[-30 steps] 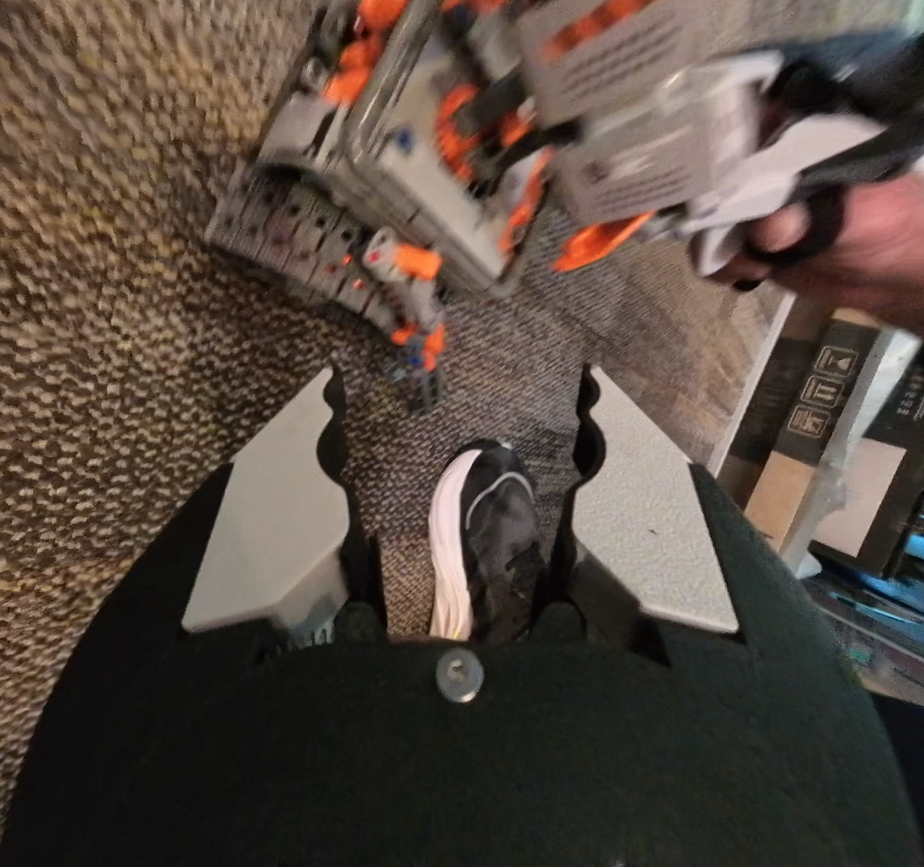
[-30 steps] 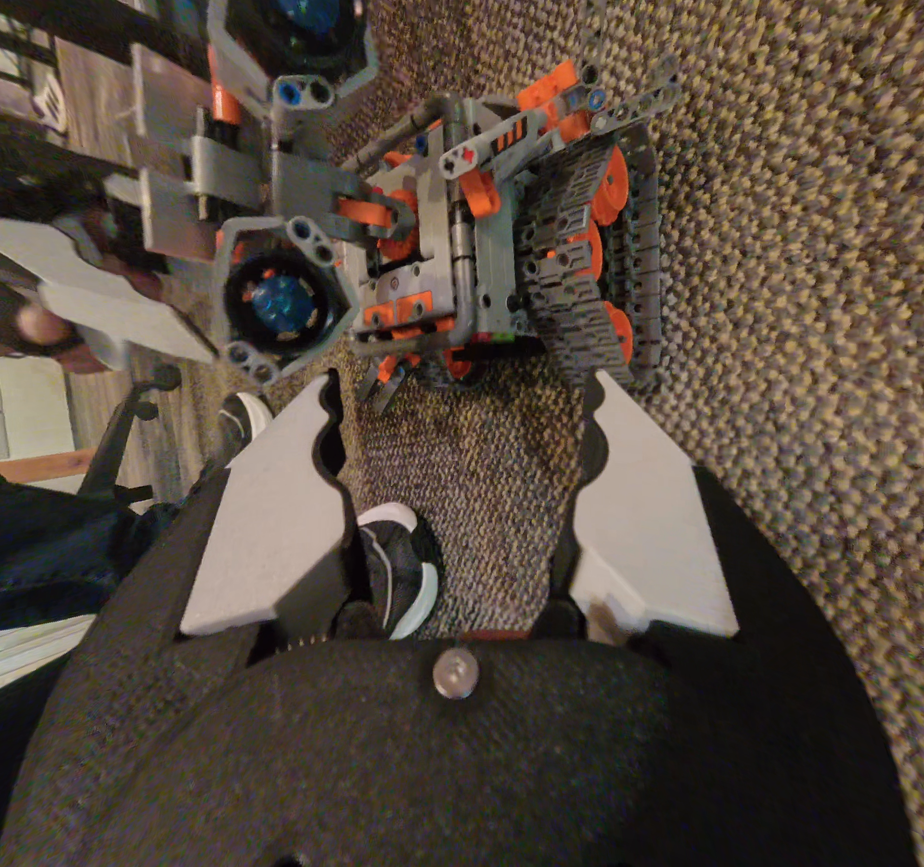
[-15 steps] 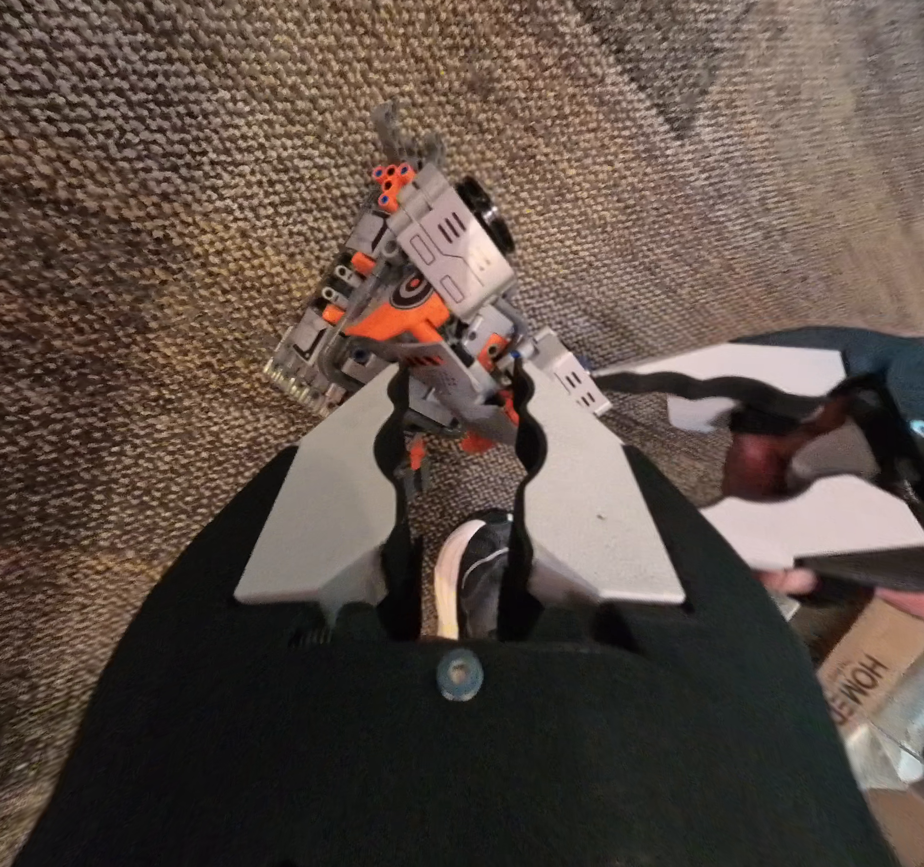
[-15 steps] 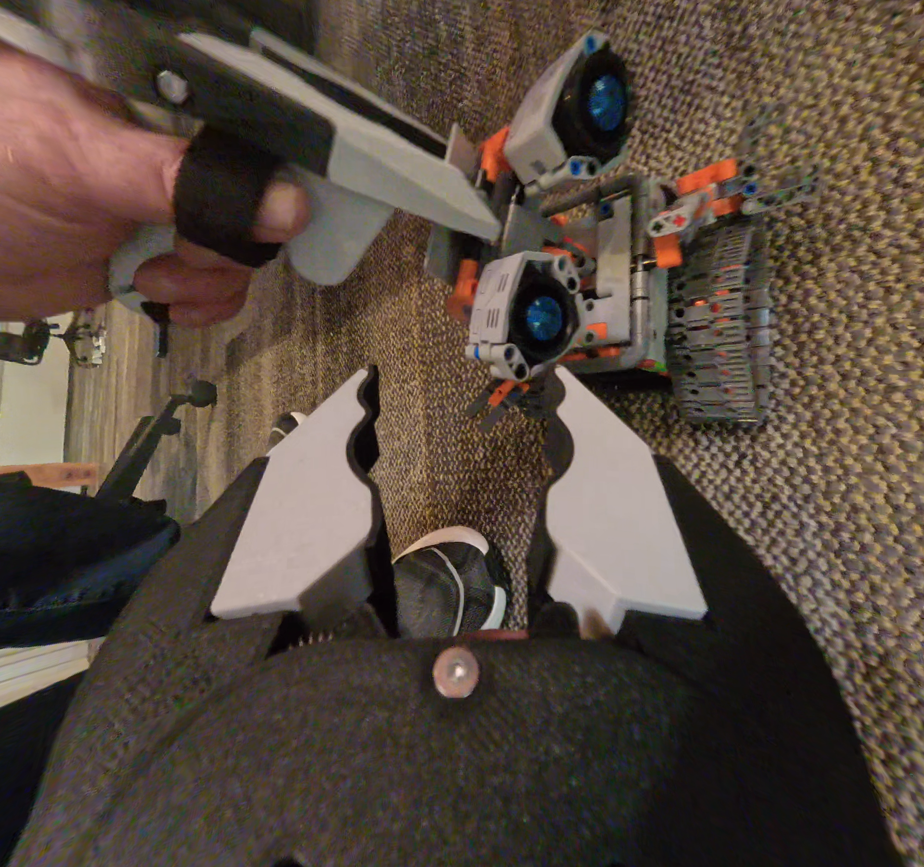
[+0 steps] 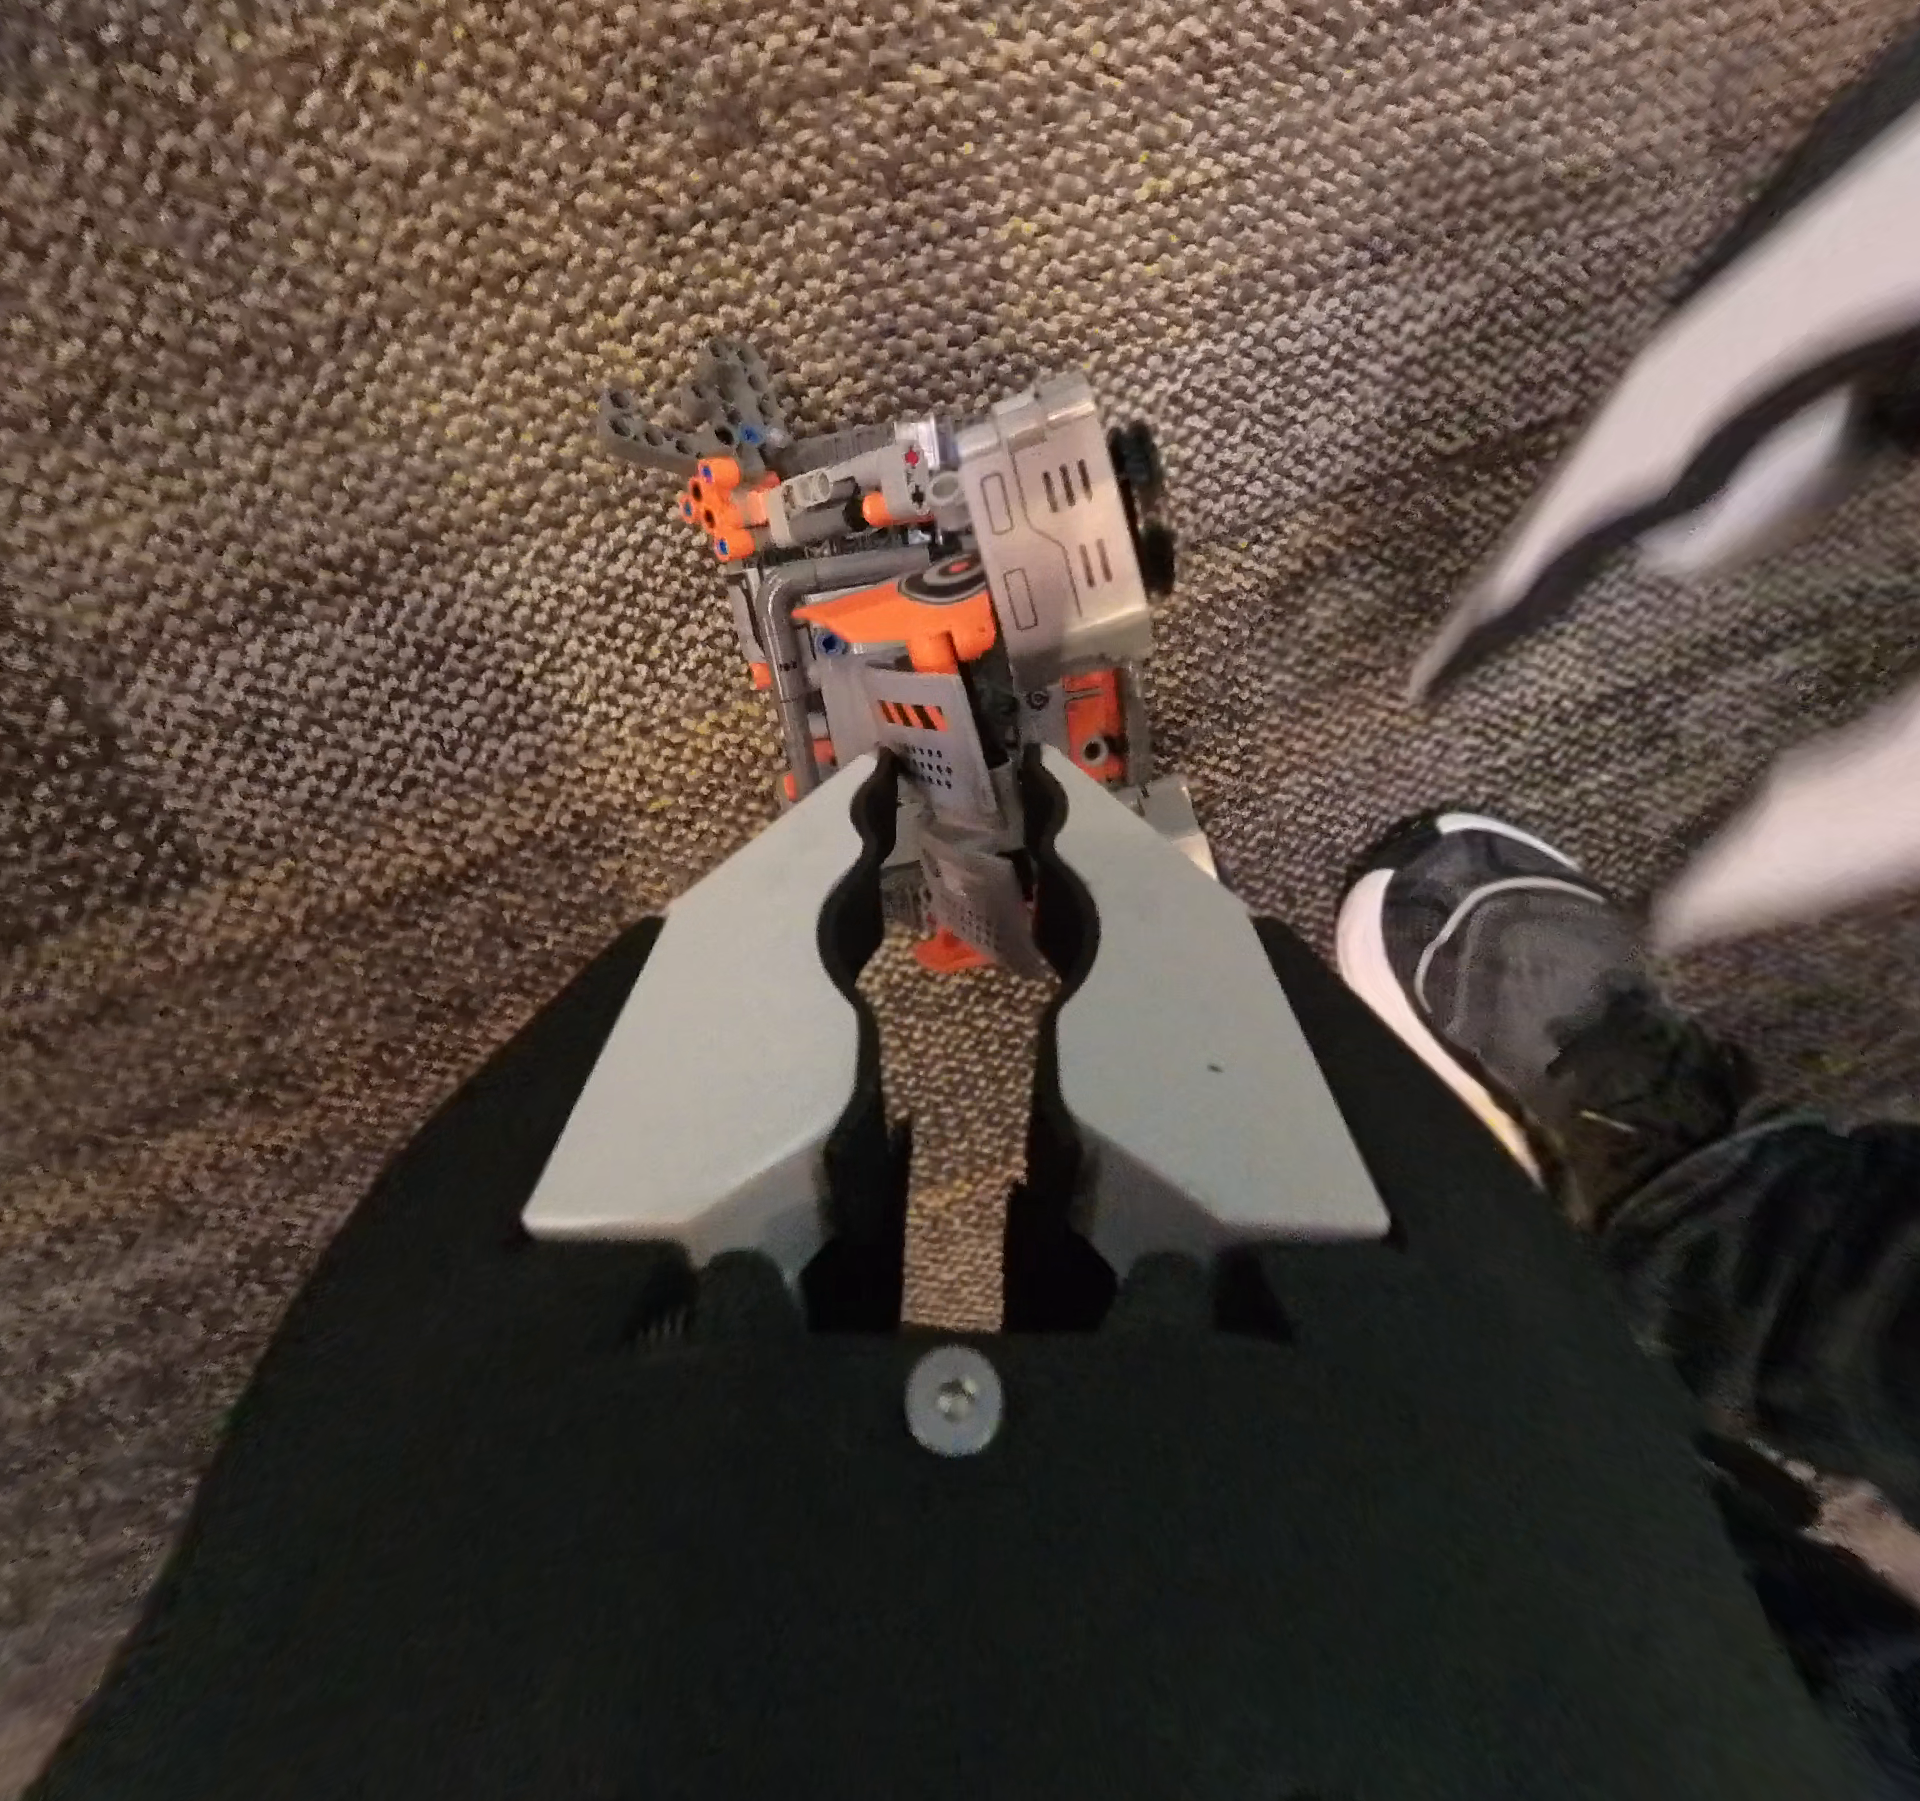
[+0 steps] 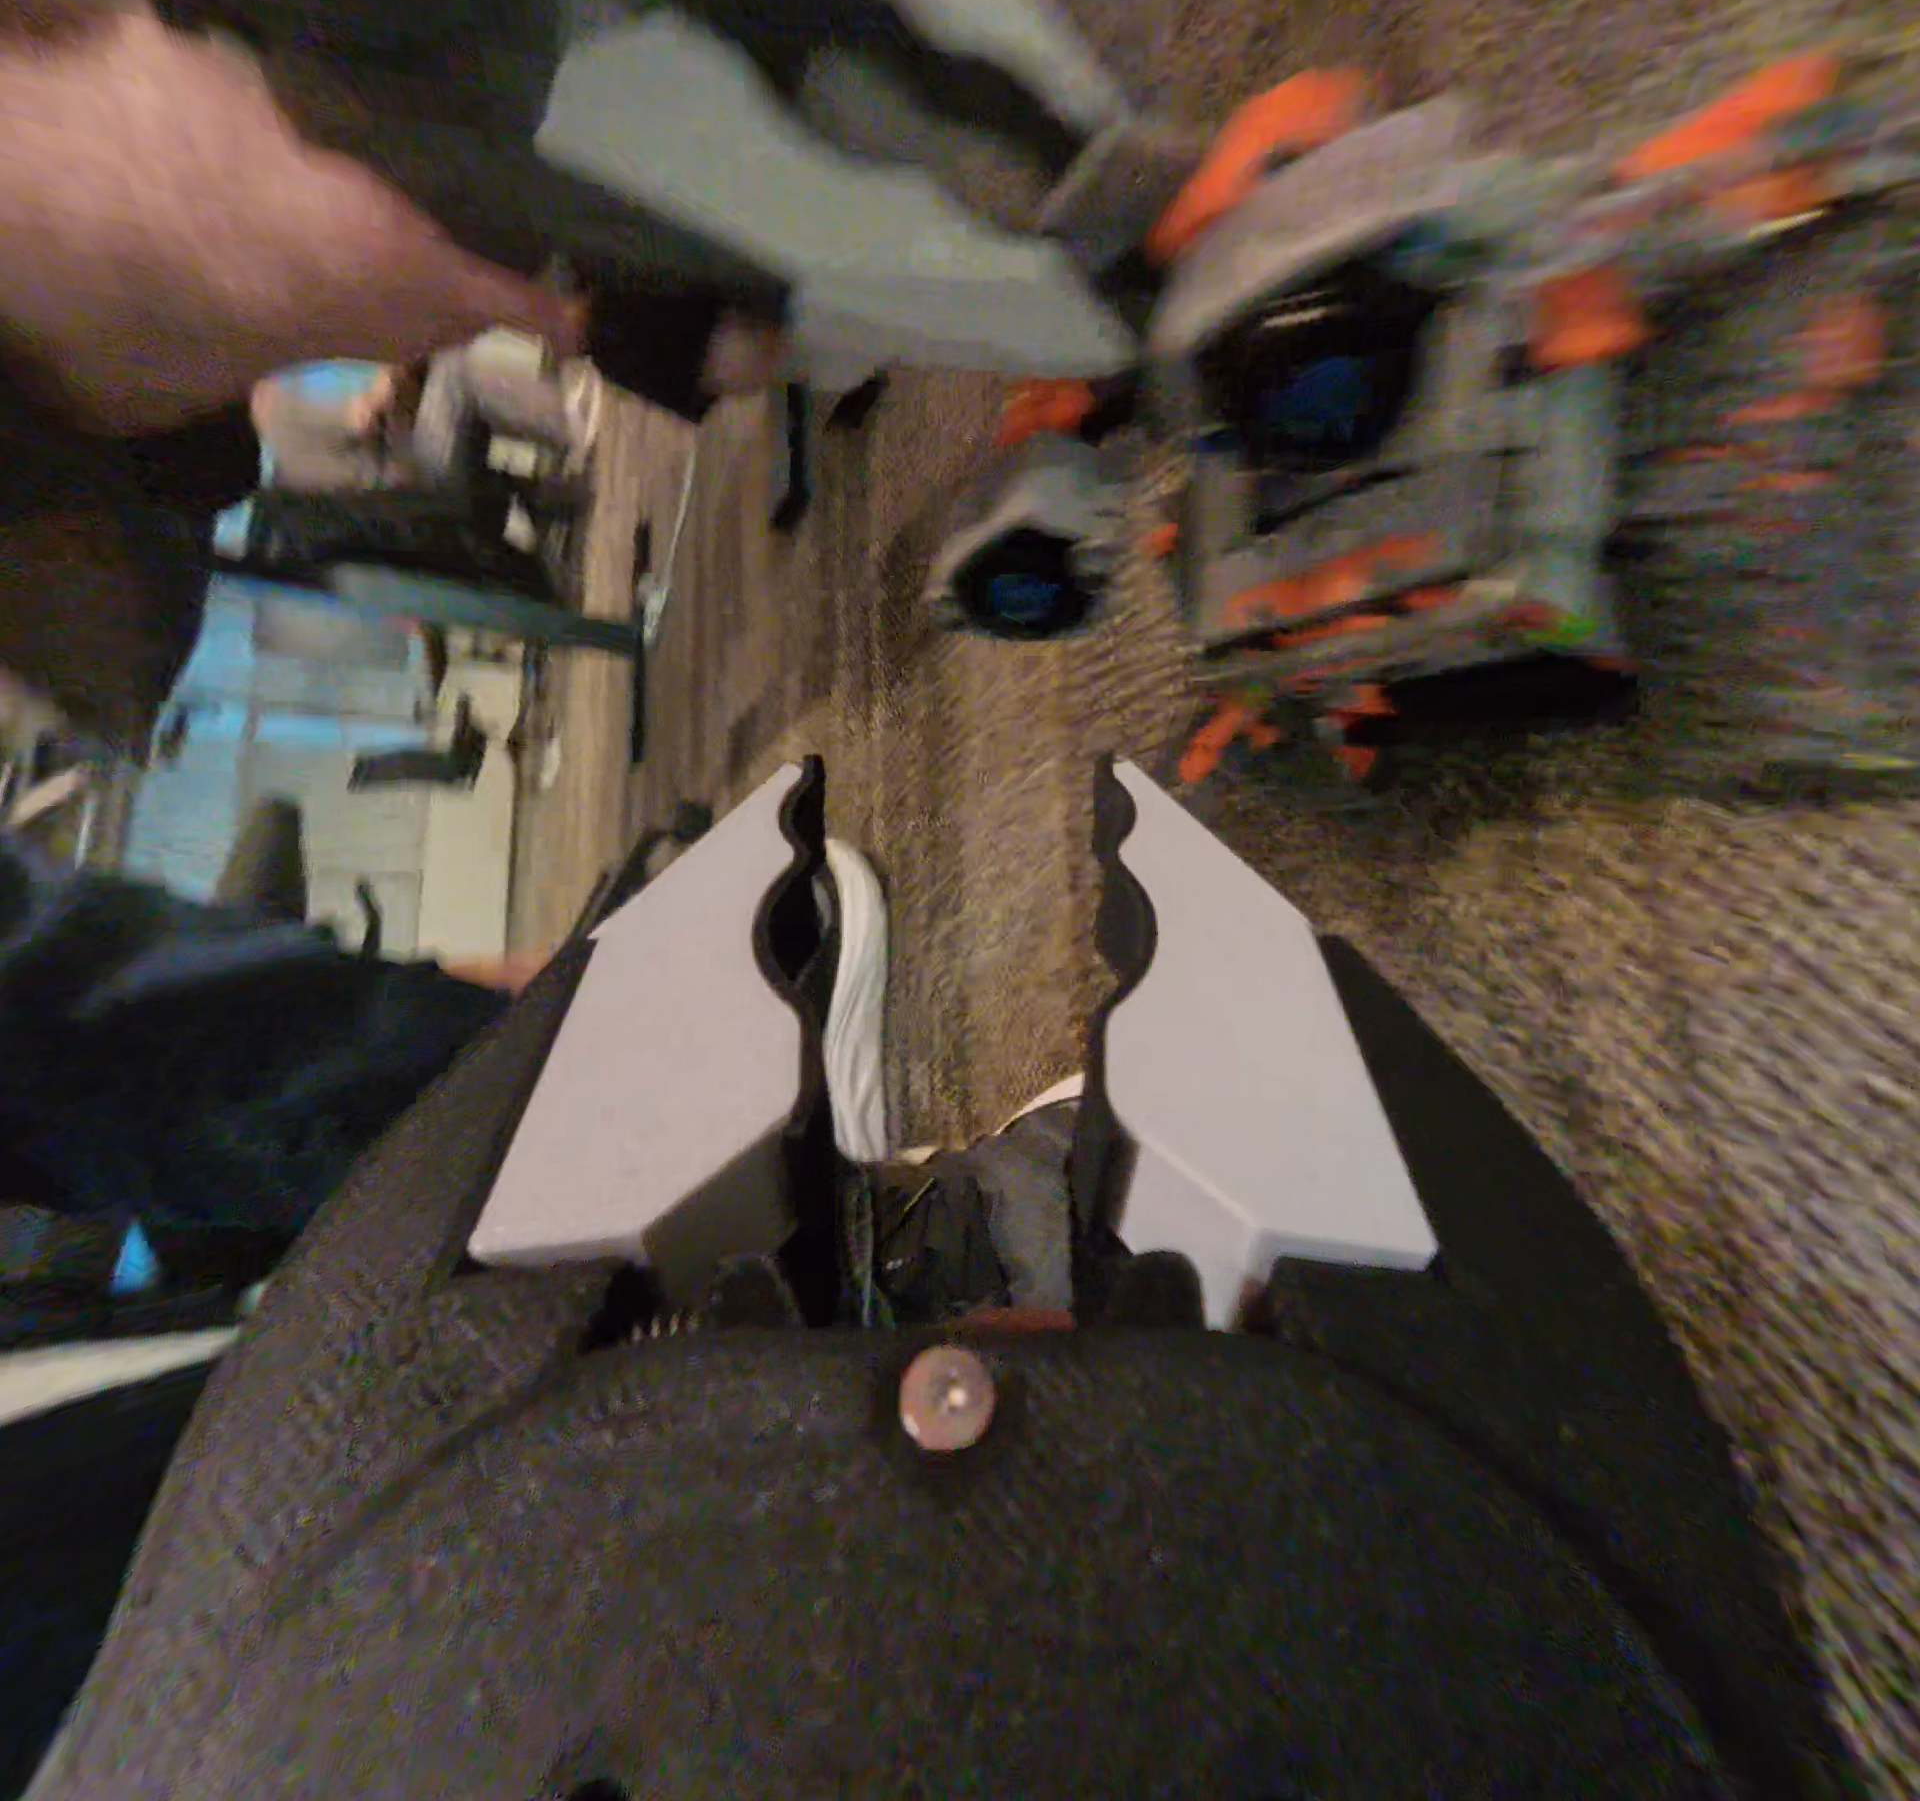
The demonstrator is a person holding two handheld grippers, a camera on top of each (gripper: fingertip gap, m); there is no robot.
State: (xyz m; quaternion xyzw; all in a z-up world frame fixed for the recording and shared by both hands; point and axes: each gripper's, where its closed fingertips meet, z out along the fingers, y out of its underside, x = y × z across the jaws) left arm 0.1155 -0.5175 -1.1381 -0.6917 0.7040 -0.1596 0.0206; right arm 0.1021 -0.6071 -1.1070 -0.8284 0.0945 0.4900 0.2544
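Note:
A grey and orange brick-built toy robot (image 5: 935, 588) with tracks and two blue-lensed eyes stands on speckled brown carpet (image 5: 364, 401). My left gripper (image 5: 956, 785) is shut on a grey perforated panel at the robot's near side. In the right wrist view the robot (image 6: 1403, 463) is blurred at the upper right, with the left gripper's grey fingers (image 6: 831, 224) touching it and a hand (image 6: 208, 224) behind them. My right gripper (image 6: 956, 775) is open and empty, apart from the robot and below-left of it. It shows blurred in the left wrist view (image 5: 1714, 401).
A black and white shoe (image 5: 1486, 951) rests on the carpet right of the left gripper, and shows between the right gripper's fingers (image 6: 862, 1003). Wood flooring (image 6: 582, 660) and dark furniture (image 6: 436, 556) lie at the left of the right wrist view. My right fingertips sit around 10 centimetres from my left ones.
My left gripper went from open to shut on the robot's grey panel. My right gripper has narrowed a little, swung away from the robot and is moving fast, blurring its view.

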